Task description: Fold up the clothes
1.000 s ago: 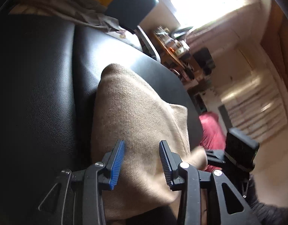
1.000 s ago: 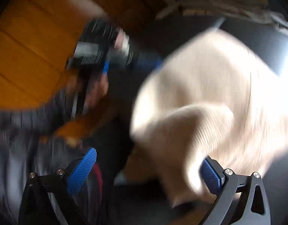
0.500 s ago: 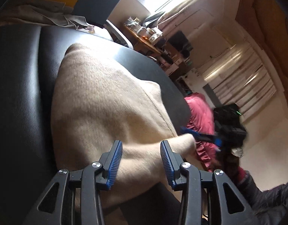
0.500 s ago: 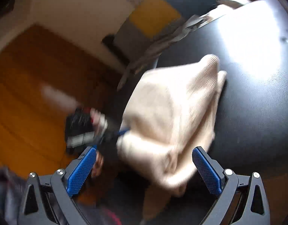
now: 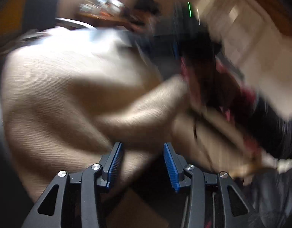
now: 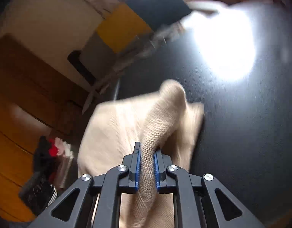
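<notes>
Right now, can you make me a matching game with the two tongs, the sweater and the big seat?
Things:
1. right tongs
2. left tongs
3. sweater
4. seat

States:
A. black and shiny
B. beige knit
C. pinching a fold of cloth
D. pads apart, cloth between them

Pairs: 1-C, 2-D, 3-B, 4-A

A beige knitted garment [image 6: 127,131] lies bunched on the black surface [image 6: 241,133], ahead of the right tool [image 6: 147,168] and spreading to its left. One thick ribbed fold rises from the heap and runs back between this tool's blue pads, which have just closed and pinch it. In the blurred left view, the cloth [image 5: 70,95] fills the space ahead of the left tool [image 5: 144,163], a rounded fold reaching toward its half-spread pads.
</notes>
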`<state>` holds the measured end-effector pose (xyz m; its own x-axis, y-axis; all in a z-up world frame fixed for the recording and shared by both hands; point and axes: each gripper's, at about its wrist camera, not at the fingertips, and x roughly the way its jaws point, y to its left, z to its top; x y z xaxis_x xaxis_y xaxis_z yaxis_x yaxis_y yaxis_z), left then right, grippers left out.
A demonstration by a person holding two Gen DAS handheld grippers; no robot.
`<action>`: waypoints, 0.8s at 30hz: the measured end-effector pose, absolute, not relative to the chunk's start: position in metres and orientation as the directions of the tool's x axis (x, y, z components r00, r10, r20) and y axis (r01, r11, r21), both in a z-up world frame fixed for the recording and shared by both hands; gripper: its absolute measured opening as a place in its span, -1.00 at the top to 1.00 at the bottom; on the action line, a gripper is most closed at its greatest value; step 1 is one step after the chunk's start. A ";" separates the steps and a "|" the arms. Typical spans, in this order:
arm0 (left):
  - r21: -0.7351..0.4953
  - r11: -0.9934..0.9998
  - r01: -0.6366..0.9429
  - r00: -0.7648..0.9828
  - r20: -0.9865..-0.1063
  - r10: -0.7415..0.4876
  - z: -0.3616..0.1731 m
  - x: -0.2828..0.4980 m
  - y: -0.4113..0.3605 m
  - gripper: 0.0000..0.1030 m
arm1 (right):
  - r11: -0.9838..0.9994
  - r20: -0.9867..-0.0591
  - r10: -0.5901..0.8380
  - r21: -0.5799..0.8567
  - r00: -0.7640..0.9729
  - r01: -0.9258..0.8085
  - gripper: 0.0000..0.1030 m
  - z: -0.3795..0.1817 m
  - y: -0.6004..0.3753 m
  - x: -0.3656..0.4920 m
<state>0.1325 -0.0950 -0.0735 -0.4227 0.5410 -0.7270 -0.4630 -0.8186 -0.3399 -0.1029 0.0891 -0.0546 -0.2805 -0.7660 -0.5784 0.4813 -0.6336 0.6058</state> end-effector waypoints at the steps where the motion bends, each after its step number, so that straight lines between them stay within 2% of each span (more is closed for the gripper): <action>1: -0.327 -0.804 -0.497 -0.398 -0.737 0.546 -0.075 0.135 -0.089 0.15 | -0.655 -0.586 -0.746 0.559 -0.317 0.509 0.77 -0.045 0.087 -0.102; 3: -0.333 -0.780 -0.529 -0.352 -0.751 0.559 -0.078 0.137 -0.083 0.15 | -0.694 -0.600 -0.703 0.463 -0.381 0.551 0.77 -0.029 0.082 -0.101; 6: -0.297 -0.768 -0.567 -0.322 -0.779 0.538 -0.076 0.143 -0.076 0.17 | -0.760 -0.732 -0.592 0.370 -0.336 0.534 0.77 -0.063 0.068 -0.117; 7: -0.328 -0.764 -0.556 -0.318 -0.765 0.560 -0.072 0.142 -0.081 0.19 | -0.775 -0.764 -0.559 0.344 -0.322 0.530 0.77 -0.074 0.064 -0.122; 9: -0.410 -0.751 -0.517 -0.331 -0.714 0.617 -0.062 0.138 -0.097 0.18 | -0.769 -0.742 -0.586 0.383 -0.325 0.512 0.70 -0.080 0.069 -0.122; 10: -0.446 -0.748 -0.492 -0.360 -0.678 0.641 -0.054 0.135 -0.108 0.17 | -0.774 -0.728 -0.594 0.400 -0.342 0.491 0.43 -0.077 0.075 -0.124; 12: -0.508 -0.741 -0.440 -0.421 -0.612 0.670 -0.043 0.128 -0.129 0.16 | -0.780 -0.701 -0.602 0.413 -0.382 0.471 0.03 -0.067 0.087 -0.123; 16: -0.610 -0.750 -0.256 -0.613 -0.498 0.614 -0.034 0.109 -0.181 0.14 | -0.725 -0.618 -0.660 0.378 -0.427 0.575 0.03 -0.023 0.096 -0.087; 19: -0.637 -0.755 -0.153 -0.659 -0.504 0.558 -0.049 0.103 -0.196 0.13 | -0.609 -0.600 -0.733 0.372 -0.319 0.701 -0.05 -0.009 0.086 -0.048; 22: -0.603 -0.788 -0.124 -0.681 -0.526 0.509 -0.066 0.111 -0.190 0.16 | -0.566 -0.700 -0.682 0.321 -0.212 0.760 -0.06 -0.034 0.069 -0.011; 23: -0.584 -0.803 -0.118 -0.691 -0.533 0.489 -0.071 0.116 -0.187 0.27 | -0.572 -0.737 -0.650 0.315 -0.185 0.758 -0.06 -0.051 0.065 -0.002; 24: -0.576 -0.809 -0.113 -0.698 -0.534 0.477 -0.075 0.122 -0.185 0.29 | -0.592 -0.765 -0.618 0.300 -0.182 0.748 -0.06 -0.067 0.067 0.007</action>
<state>0.1219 -0.1854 -0.0752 -0.6981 0.4773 -0.5336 -0.1130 -0.8095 -0.5762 0.0067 0.0665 -0.0665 -0.1820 -0.6176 -0.7651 0.7485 -0.5916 0.2996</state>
